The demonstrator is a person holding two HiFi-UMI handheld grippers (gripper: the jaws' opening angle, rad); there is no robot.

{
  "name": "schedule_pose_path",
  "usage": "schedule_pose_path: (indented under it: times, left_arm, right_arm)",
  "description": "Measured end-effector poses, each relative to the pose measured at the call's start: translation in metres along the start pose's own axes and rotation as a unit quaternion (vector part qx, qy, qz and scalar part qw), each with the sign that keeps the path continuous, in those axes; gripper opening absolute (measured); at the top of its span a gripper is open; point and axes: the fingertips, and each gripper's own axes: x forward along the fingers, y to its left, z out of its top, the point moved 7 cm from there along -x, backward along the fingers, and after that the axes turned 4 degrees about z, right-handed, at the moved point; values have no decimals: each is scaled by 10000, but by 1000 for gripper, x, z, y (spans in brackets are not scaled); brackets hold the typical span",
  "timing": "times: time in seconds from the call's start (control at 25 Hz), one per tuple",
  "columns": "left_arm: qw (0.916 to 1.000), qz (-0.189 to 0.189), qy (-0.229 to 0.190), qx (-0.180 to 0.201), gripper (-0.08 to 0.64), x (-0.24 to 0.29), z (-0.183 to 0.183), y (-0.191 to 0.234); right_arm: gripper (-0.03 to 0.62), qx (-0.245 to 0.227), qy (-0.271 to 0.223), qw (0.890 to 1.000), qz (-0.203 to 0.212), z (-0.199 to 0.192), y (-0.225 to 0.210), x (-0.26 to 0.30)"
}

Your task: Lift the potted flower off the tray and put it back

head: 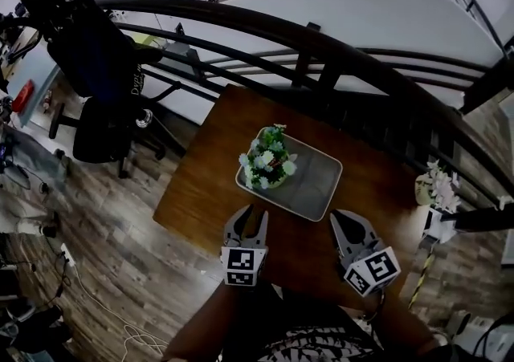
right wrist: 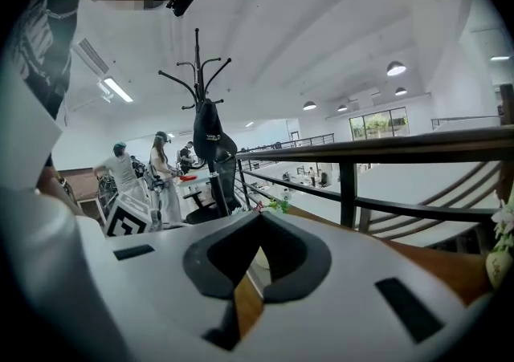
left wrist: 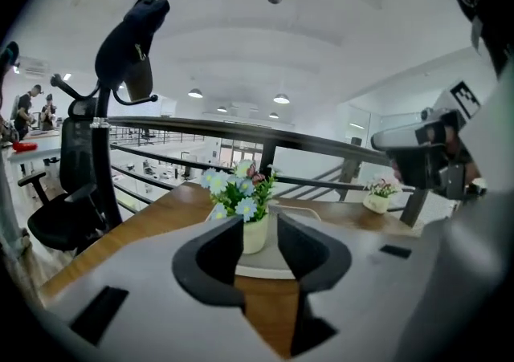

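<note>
My left gripper (head: 253, 213) is grey, its cube chequered black-and-white. The flower (head: 269, 158) is pale blue and green, the pot (left wrist: 255, 233) cream, the tray (head: 323, 185) grey, the table (head: 207, 169) brown.

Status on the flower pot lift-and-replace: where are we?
Done: nothing visible; the potted flower stands on the tray. In hand: left gripper, jaws apart, aims at it without touching; right gripper is shut and empty, near the tray. Remaining, apparently: grasp, lift, set back.
</note>
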Motion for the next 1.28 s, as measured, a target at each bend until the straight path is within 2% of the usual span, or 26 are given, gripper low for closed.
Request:
schedule_pose_path:
  times: [0.24,0.4,0.52,0.76,0.96,1.12,1.28]
  left_arm:
    - [9991,-177,296,261,255,52,-23,6]
    - [9986,-209,340,349,313,84,-36,11]
    - [9985,-210,355,349,339,104,-46,13]
    - [9973,-147,394,597,405,133,-54,21]
    - [9963,-233,437,703,457,154,-56,23]
    - [9963,-102,391,762,502,164,-52,24]
    - [9928,183,531,1056,502,167,-52,24]
  right_arm:
    - [-2,14,56,9999,-83,1,-3,8]
    - [-2,54,130,9998,-113,-5,-5,10]
    - [-2,109,175,9997,-163,-11,-10,9]
    - [-2,191,237,9993,-230,-18,-16,13]
    - [-2,249,277,9989,-301,-21,-20,13]
    - [-2,311,323,9983,-365,-24,-24,7]
    - [-2,440,353,9974,-453,-29,-28,3]
